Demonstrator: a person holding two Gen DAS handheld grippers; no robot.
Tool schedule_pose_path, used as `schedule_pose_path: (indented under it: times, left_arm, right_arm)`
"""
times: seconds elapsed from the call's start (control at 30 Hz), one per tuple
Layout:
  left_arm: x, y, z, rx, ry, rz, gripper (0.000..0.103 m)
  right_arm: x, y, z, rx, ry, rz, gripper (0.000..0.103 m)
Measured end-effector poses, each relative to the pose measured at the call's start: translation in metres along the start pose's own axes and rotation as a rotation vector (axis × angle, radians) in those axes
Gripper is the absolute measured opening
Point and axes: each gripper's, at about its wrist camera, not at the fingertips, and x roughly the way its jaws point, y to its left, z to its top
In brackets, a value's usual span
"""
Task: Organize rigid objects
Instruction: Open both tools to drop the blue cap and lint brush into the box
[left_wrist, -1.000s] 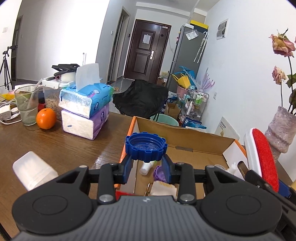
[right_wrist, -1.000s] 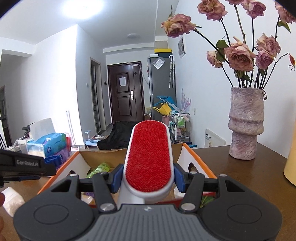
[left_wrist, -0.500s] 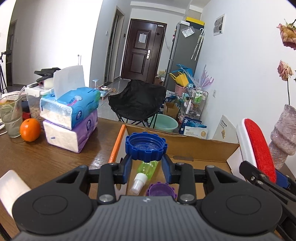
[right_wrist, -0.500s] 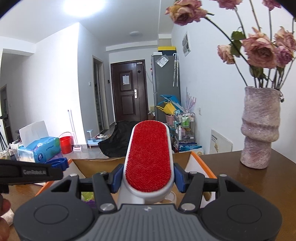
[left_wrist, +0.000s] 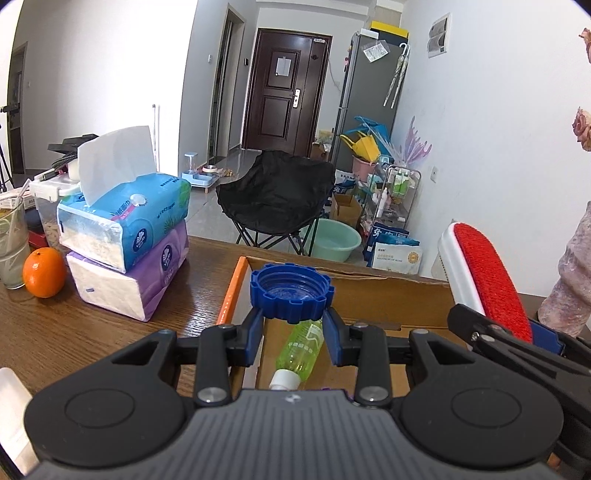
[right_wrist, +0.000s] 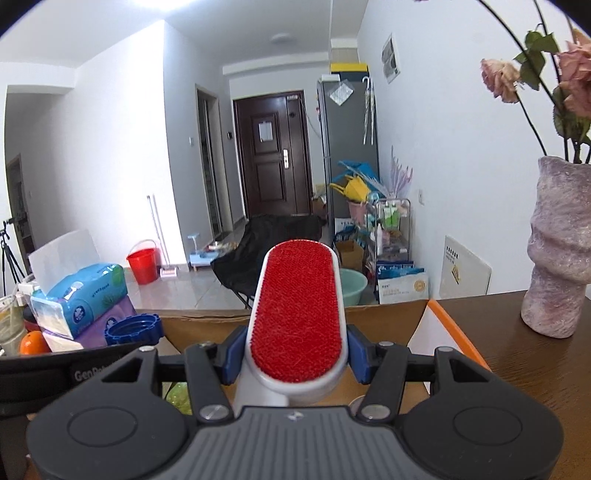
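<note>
Dark wood-grain counter (left_wrist: 66, 332) carries an open cardboard box (left_wrist: 388, 295) with orange-edged flaps, and both tongs hang over it. Nearest the left wrist camera, the left tongs (left_wrist: 292, 334) are clenched on a blue ribbed bottle cap (left_wrist: 291, 291), its hollow side up, directly above the box; below it, on the box floor, lies a green spray bottle (left_wrist: 301, 349) with its white nozzle toward six o'clock. At three o'clock of that view the right tongs (left_wrist: 517, 339) reach in over the box. In the right wrist view the right tongs (right_wrist: 293, 352) are grasping a red-faced lint brush (right_wrist: 297, 310) in a white frame, pads pressed on both its sides, the brush head pointing toward twelve o'clock above the box. Farther out at nine o'clock on the counter sit an orange (left_wrist: 44, 272), a drinking glass (left_wrist: 11, 251), and two stacked tissue packs (left_wrist: 125, 236), blue on purple. At three o'clock stands a mottled purple vase (right_wrist: 557, 251) of dried roses. Beyond the counter edge are a black folding chair (left_wrist: 275, 199), a green basin (left_wrist: 334, 240) and a dark door (left_wrist: 286, 88).
</note>
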Motion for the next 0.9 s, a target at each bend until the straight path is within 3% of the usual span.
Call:
schedule_pose_path:
  times: [0.17, 0.23, 0.27, 0.33, 0.43, 0.57, 0.9]
  left_arm:
    - [0.001, -0.001, 0.002, 0.015, 0.042, -0.007, 0.040]
    - [-0.001, 0.000, 0.003, 0.025, 0.050, -0.013, 0.069]
    - [-0.003, 0.001, 0.003, 0.027, 0.044, -0.004, 0.075]
    - [-0.007, 0.002, 0.005, 0.034, 0.028, 0.007, 0.085]
    - [-0.010, 0.005, 0.006, 0.029, 0.032, 0.004, 0.097]
    - [-0.012, 0.006, 0.008, 0.026, 0.024, 0.013, 0.103]
    - [-0.013, 0.009, 0.009, 0.024, 0.042, 0.027, 0.103]
  right_arm:
    - [0.009, -0.003, 0.003, 0.001, 0.085, -0.018, 0.056]
    - [0.009, -0.008, 0.005, 0.019, 0.104, -0.026, 0.057]
    - [0.007, -0.009, 0.006, 0.014, 0.099, -0.035, 0.060]
    - [0.001, -0.013, 0.009, 0.011, 0.078, -0.068, 0.086]
    - [-0.006, -0.021, 0.013, 0.034, 0.053, -0.081, 0.092]
    - [-0.012, -0.030, 0.015, 0.060, 0.042, -0.080, 0.103]
    - [-0.015, -0.032, 0.018, 0.051, 0.039, -0.084, 0.103]
